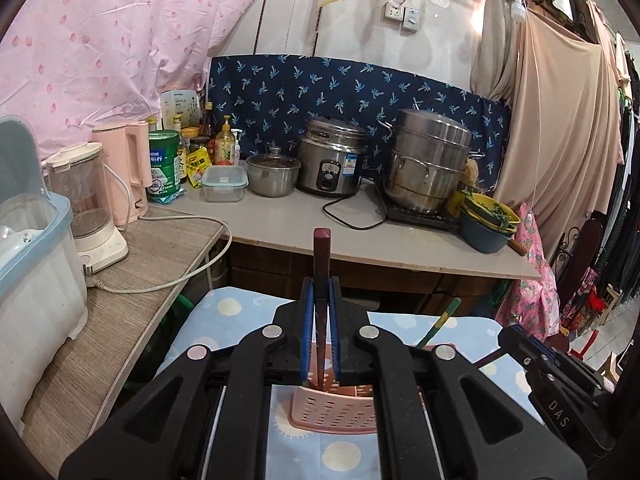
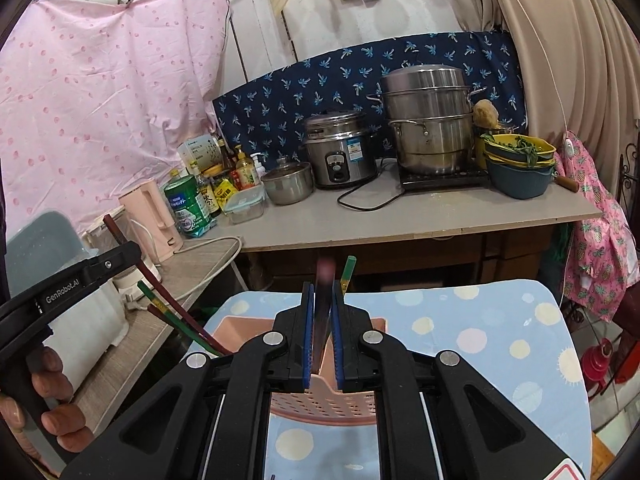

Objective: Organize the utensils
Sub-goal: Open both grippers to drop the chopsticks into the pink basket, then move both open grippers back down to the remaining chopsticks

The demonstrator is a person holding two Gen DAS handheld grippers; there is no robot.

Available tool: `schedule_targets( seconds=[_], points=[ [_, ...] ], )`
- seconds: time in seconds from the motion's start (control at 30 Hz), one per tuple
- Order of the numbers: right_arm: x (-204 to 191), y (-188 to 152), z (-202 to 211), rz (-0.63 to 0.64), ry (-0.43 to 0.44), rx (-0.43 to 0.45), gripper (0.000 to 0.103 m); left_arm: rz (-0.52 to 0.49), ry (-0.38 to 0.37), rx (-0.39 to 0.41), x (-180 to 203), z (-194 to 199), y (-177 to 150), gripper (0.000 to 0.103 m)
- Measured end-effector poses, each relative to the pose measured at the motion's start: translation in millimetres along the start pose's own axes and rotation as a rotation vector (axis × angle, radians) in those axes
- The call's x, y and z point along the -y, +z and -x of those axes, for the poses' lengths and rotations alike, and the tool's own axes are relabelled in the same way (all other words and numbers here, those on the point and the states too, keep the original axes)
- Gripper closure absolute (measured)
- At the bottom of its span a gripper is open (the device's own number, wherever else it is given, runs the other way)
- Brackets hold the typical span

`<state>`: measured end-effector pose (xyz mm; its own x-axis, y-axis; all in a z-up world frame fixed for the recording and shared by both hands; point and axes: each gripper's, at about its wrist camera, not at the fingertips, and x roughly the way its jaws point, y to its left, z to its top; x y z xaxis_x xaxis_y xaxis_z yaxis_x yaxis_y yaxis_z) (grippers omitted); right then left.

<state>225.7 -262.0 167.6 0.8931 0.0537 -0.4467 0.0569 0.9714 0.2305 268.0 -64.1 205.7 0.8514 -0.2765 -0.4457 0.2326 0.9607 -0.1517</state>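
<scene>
Two dark red chopsticks are being carried, one per tool, each pinched between blue pads with its square end standing up past the fingertips. The left tool (image 1: pixel 320 320) is clenched on one chopstick (image 1: pixel 321 264); the right tool (image 2: pixel 322 332) is clenched on the other chopstick (image 2: pixel 325 280), which is blurred. Both tools are angled down over a pink slotted holder (image 2: pixel 320 402) set on a blue dotted cloth (image 2: pixel 480 340), so the lower ends are aimed into its compartments. Three sticks, green and dark red, are already leaned in the left compartment (image 2: pixel 176 316), and a green one (image 2: pixel 346 274) is stood farther back. The grip is kept high on each shaft, presumably so the tips can drop in freely. The surface (image 1: pixel 360 236) behind is crowded with pots and bottles, well apart from the holder.
</scene>
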Motion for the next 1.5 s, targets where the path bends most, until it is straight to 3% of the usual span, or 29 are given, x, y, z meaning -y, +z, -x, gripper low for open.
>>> schedule_targets(
  seconds=[0.37, 0.5, 1.03, 1.5],
  points=[
    [0.2, -4.2, 7.2, 0.011, -0.008, -0.003, 0.092, -0.023, 0.019, -0.009, 1.9, 5.7, -5.6, 0.092],
    [-2.3, -9.4, 15.4, 0.027, -0.014, 0.003, 0.092, -0.022, 0.027, -0.004, 1.3, 11.0, -9.7, 0.085],
    [-16.2, -44.7, 52.9, 0.059, 0.001, -0.022, 0.092, -0.043, 0.043, -0.038, 4.7, 38.6, -38.9, 0.085],
    [-3.4, -107.5, 80.2, 0.061, -0.028, -0.13, 0.092, -0.043, 0.081, -0.156, -18.9, 57.1, -104.1, 0.085]
  ],
)
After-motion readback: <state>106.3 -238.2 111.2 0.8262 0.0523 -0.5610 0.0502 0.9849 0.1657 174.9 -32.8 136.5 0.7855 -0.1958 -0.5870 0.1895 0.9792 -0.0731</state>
